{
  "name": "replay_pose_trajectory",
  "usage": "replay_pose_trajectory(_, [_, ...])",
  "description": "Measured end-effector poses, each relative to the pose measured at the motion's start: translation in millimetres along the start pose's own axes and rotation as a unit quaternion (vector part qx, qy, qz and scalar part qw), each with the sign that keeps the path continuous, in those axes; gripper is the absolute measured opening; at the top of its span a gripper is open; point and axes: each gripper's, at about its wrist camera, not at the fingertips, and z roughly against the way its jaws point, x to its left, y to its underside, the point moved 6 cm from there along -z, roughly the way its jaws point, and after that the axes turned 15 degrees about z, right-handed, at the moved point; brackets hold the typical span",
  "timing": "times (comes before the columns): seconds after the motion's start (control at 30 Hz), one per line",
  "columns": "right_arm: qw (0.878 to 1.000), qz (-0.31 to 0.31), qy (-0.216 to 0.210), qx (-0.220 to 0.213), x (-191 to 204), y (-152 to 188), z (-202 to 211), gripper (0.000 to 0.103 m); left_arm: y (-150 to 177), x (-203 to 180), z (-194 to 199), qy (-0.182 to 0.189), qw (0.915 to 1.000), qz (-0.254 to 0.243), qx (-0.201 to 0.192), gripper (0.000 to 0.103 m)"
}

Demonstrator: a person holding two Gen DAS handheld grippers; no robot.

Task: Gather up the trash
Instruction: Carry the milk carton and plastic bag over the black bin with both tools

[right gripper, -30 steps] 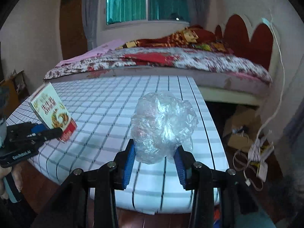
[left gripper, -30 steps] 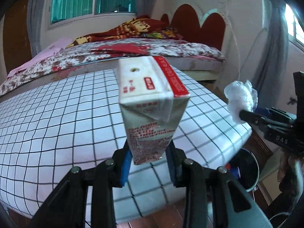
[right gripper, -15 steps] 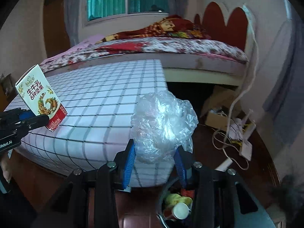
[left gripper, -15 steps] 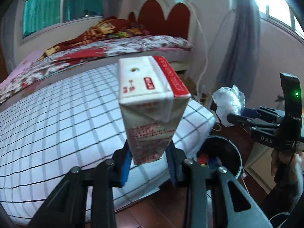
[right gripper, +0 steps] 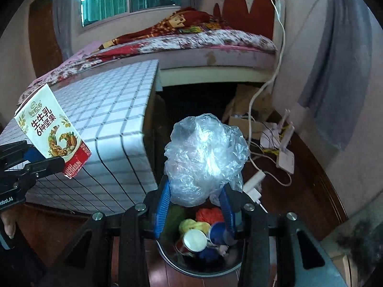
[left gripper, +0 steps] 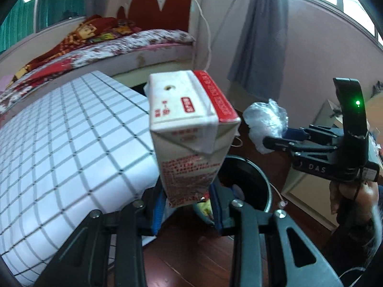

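My left gripper (left gripper: 188,197) is shut on a white and red milk carton (left gripper: 189,129), held upright beside the table's corner; the carton also shows in the right wrist view (right gripper: 51,134). My right gripper (right gripper: 195,197) is shut on a crumpled clear plastic bag (right gripper: 205,157), held directly above a round black trash bin (right gripper: 203,260) with several pieces of coloured trash inside. In the left wrist view the bin (left gripper: 249,179) sits on the floor behind the carton, and the bag (left gripper: 265,124) hangs above its right side.
A table with a white grid cloth (left gripper: 59,148) stands left of the bin. A bed (right gripper: 191,45) lies behind it. Cables and a power strip (right gripper: 282,153) lie on the wooden floor by the wall. A low cabinet (left gripper: 308,186) stands right of the bin.
Both grippers have swung right off the table toward the bin, each keeping its load. The bag has come over the bin's mouth; the carton has come near the bin's left edge.
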Motion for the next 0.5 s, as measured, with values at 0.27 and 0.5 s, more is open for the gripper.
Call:
replay_pose_trajectory(0.27, [1.0,-0.014,0.005,0.011,-18.3,25.2,1.5,0.042,15.0,-24.9,-17.9,0.015,0.9994,-0.015,0.025,0.034])
replay_pose_trajectory(0.5, [1.0,-0.015,0.001,0.021,-23.8,37.1,-2.5,0.042,26.6,-36.2,-26.6,0.021,0.9987,-0.018,0.042,0.034])
